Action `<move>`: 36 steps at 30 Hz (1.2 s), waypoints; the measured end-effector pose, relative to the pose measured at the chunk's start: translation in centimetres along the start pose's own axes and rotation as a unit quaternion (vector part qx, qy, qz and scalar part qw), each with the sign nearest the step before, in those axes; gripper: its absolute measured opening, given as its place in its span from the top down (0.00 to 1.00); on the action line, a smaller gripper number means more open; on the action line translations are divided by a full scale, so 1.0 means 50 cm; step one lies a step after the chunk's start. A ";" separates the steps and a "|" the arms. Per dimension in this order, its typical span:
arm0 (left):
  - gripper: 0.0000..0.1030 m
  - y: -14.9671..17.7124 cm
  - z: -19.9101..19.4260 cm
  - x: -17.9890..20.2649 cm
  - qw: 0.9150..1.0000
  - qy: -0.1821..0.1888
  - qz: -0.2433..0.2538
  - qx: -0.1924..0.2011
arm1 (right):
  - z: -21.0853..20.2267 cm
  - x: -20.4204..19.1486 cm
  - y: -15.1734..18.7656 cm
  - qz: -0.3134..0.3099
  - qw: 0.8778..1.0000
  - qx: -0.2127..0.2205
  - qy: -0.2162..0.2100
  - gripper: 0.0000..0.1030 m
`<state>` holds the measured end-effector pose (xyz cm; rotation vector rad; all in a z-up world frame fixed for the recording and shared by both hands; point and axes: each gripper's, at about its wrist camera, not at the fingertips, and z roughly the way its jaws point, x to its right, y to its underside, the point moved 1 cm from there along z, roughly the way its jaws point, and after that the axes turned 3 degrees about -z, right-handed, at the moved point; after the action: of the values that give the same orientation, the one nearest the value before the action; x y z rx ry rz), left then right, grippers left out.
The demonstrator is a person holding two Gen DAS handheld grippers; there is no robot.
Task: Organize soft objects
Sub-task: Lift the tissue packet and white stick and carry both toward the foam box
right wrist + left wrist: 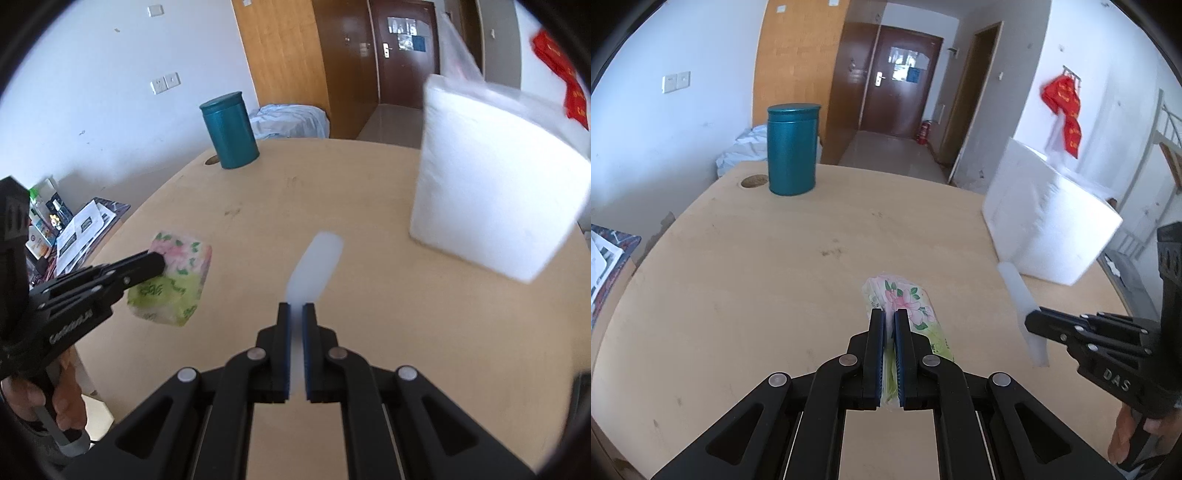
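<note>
Both claws are loaded: the left claw point(889, 314) is clamped on a floral tissue pack point(905, 299) held just over the wooden surface point(775, 258); the right claw point(296, 308) pinches a white foam strip point(314, 266), blurred and hard to read; a white foam block point(491, 184) sits ahead to its right, a teal canister point(792, 147) far ahead of the left claw; by this evidence the sorting is mid-course, with nothing yet placed; no destination is identifiable.
</note>
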<state>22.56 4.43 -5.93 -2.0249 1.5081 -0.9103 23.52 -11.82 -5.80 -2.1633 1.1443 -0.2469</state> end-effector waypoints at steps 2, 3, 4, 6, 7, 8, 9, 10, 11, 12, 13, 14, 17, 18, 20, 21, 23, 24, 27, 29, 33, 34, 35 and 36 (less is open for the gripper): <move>0.95 0.013 -0.008 0.007 1.000 0.003 0.003 -0.003 | -0.016 -0.001 0.024 0.008 1.000 0.002 0.001 0.93; 0.95 0.020 -0.012 0.011 1.000 0.002 0.006 -0.005 | -0.024 -0.001 0.036 0.012 1.000 0.004 0.001 0.93; 0.95 0.022 -0.013 0.012 1.000 0.003 0.008 -0.005 | -0.037 0.002 0.053 0.019 1.000 0.008 0.002 0.93; 0.95 0.036 -0.024 0.027 1.000 0.009 0.015 -0.003 | -0.057 0.010 0.075 0.030 0.999 0.016 0.005 0.93; 0.95 0.042 -0.029 0.036 1.000 0.014 0.019 -0.003 | -0.071 0.016 0.088 0.039 0.999 0.023 0.008 0.93; 0.95 0.047 -0.033 0.043 1.000 0.019 0.022 -0.003 | -0.084 0.022 0.101 0.047 0.998 0.030 0.011 0.93; 0.95 0.052 -0.039 0.054 0.999 0.025 0.028 -0.003 | -0.093 0.026 0.110 0.053 0.998 0.036 0.014 0.93; 0.95 0.057 -0.044 0.061 0.999 0.029 0.032 -0.002 | -0.101 0.028 0.119 0.058 0.997 0.041 0.018 0.93; 0.95 0.063 -0.052 0.075 0.999 0.032 0.041 0.002 | -0.107 0.030 0.127 0.064 0.997 0.046 0.020 0.93; 0.95 0.068 -0.058 0.082 0.998 0.035 0.046 0.004 | -0.115 0.032 0.136 0.070 0.996 0.050 0.020 0.93; 0.95 0.074 -0.063 0.091 0.998 0.039 0.051 0.006 | -0.123 0.033 0.148 0.077 0.995 0.056 0.018 0.93; 0.95 0.079 -0.068 0.098 0.998 0.043 0.054 0.006 | -0.131 0.034 0.157 0.083 0.995 0.061 0.017 0.93; 0.95 0.098 -0.080 0.123 0.996 0.053 0.069 0.007 | -0.151 0.035 0.175 0.091 0.993 0.072 0.022 0.93; 0.95 0.103 -0.083 0.128 0.996 0.054 0.071 0.008 | -0.159 0.035 0.180 0.094 0.992 0.077 0.025 0.93; 0.95 0.109 -0.090 0.140 0.995 0.060 0.075 0.011 | -0.172 0.038 0.185 0.097 0.991 0.086 0.028 0.93; 0.95 0.111 -0.093 0.146 0.995 0.062 0.079 0.013 | -0.180 0.039 0.187 0.100 0.990 0.093 0.030 0.93; 0.95 0.114 -0.100 0.159 0.994 0.066 0.084 0.019 | -0.196 0.041 0.189 0.103 0.988 0.107 0.042 0.93; 0.95 0.116 -0.102 0.164 0.994 0.069 0.087 0.021 | -0.205 0.045 0.191 0.106 0.987 0.113 0.046 0.93; 0.95 0.116 -0.106 0.183 0.992 0.079 0.095 0.023 | -0.225 0.050 0.187 0.106 0.984 0.132 0.064 0.92; 0.95 0.117 -0.111 0.191 0.991 0.080 0.101 0.028 | -0.240 0.053 0.185 0.108 0.981 0.143 0.074 0.92; 0.94 0.105 -0.117 0.201 0.989 0.094 0.106 0.038 | -0.257 0.062 0.170 0.117 0.976 0.164 0.087 0.92; 0.94 0.101 -0.118 0.204 0.988 0.097 0.110 0.042 | -0.260 0.065 0.167 0.119 0.975 0.167 0.090 0.92; 0.94 0.094 -0.117 0.208 0.988 0.100 0.113 0.044 | -0.261 0.068 0.165 0.121 0.974 0.169 0.092 0.92; 0.94 0.091 -0.118 0.211 0.987 0.104 0.115 0.045 | -0.265 0.071 0.161 0.123 0.972 0.173 0.097 0.92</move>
<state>17.20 -6.81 -2.58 -1.6918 1.7351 -1.0994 14.35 -24.02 -1.38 -1.7024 1.3533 -0.5155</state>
